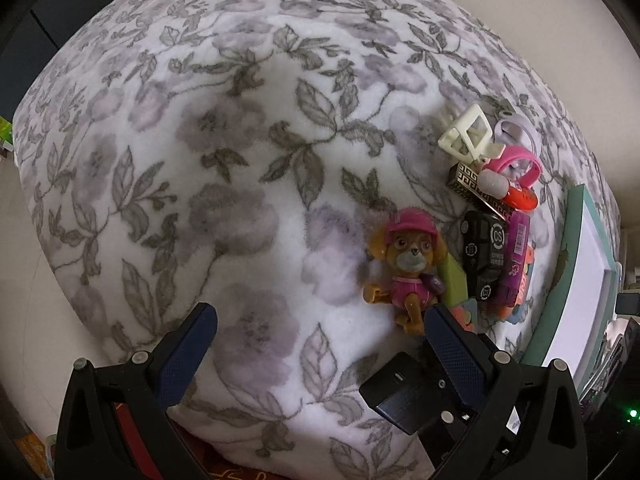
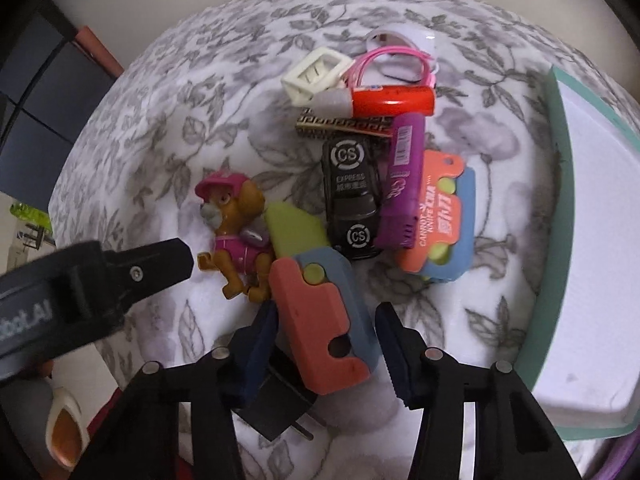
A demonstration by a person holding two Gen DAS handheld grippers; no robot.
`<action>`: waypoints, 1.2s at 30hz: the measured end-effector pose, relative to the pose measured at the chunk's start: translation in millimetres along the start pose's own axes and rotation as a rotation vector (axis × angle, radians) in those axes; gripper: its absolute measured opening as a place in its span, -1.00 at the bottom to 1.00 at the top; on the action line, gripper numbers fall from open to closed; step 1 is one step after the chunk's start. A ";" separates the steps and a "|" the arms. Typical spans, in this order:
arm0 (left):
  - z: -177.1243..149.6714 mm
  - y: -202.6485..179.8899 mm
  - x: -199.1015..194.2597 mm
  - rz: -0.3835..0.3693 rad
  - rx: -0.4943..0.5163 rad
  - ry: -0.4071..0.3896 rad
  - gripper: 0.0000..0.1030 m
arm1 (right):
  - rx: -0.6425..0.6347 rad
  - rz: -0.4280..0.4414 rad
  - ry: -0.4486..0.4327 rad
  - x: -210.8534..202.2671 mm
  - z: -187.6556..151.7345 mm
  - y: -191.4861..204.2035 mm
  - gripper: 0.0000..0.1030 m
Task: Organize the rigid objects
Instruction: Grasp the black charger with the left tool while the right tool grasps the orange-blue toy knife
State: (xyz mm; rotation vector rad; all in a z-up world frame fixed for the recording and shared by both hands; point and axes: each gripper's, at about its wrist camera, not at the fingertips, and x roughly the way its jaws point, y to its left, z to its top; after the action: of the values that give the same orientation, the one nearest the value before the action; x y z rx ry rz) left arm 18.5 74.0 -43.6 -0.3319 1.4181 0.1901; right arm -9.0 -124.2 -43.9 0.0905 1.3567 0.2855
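Note:
A pile of small rigid objects lies on a floral blanket [image 1: 240, 160]. A toy dog in pink [image 1: 408, 264] [image 2: 236, 224] sits at the pile's left. Behind it are a black toy car [image 2: 352, 196], a purple tube [image 2: 404, 180], a red tube [image 2: 392, 100], a cream clip [image 2: 316, 74] and a second coral-blue toy knife [image 2: 440, 208]. My right gripper [image 2: 326, 340] is open, its fingers on either side of a coral, blue and green toy knife [image 2: 320, 312]. My left gripper [image 1: 320, 344] is open and empty, just before the dog. A black charger plug [image 1: 400, 396] [image 2: 276, 404] lies by it.
A teal-rimmed white tray [image 2: 560, 240] [image 1: 576, 264] lies at the right of the blanket. The left gripper's finger [image 2: 152, 268] reaches in from the left in the right wrist view. The blanket's edge drops to the floor on the left.

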 end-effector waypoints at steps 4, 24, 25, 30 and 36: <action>-4.9 -3.5 8.1 -0.003 0.008 0.023 1.00 | -0.002 0.003 -0.002 2.9 -0.5 0.9 0.02; -44.4 -42.7 49.9 -0.048 0.058 0.152 0.97 | 0.085 -0.039 0.030 -24.7 -32.2 -40.0 0.01; -46.7 -46.7 51.2 -0.049 0.060 0.156 0.94 | 0.090 -0.036 0.027 -26.5 -33.1 -42.1 0.01; -57.0 -53.1 49.3 -0.061 0.061 0.193 0.73 | 0.102 -0.032 0.022 -31.3 -36.1 -48.2 0.01; -70.6 -64.7 55.8 -0.061 0.067 0.221 0.72 | 0.117 -0.026 0.021 -33.4 -38.2 -51.6 0.01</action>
State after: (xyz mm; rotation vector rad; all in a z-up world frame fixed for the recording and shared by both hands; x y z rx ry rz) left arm -18.2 -14.4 -99.7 -0.3483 1.6262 0.0573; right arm -44.5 -186.1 -32.2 0.1678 1.3936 0.1860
